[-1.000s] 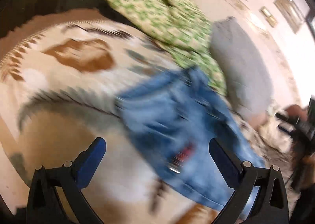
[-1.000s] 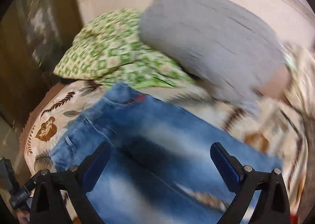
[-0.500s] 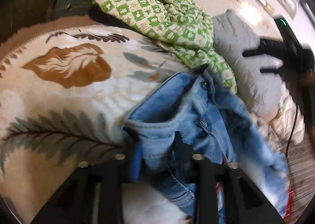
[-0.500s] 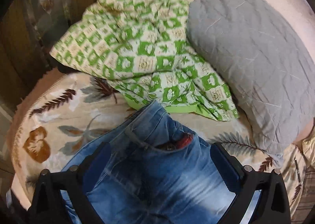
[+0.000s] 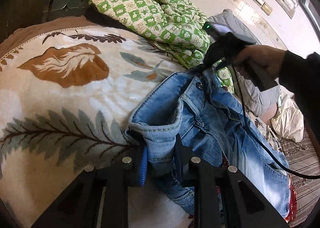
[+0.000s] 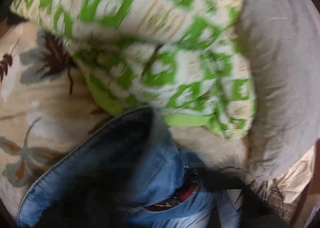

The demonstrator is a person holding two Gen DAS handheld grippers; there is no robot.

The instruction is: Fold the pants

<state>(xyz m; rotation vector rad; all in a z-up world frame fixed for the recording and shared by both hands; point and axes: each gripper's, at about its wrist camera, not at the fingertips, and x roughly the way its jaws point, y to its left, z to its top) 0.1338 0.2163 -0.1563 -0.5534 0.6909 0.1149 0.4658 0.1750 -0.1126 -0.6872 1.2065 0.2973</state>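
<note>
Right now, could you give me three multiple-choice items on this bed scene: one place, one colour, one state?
1. The quilt lies: A on the jeans; B beyond the jeans, beside the pillow; C on the floor.
2. The jeans are: A black; B red; C blue.
3. The left tool: A grips the jeans; B hangs empty; C holds the pillow.
Answers: 1 B, it is heaped past the jeans, next to the grey pillow. 2 C, faded blue denim. 3 A, its closing jaws pinch denim between them.
</note>
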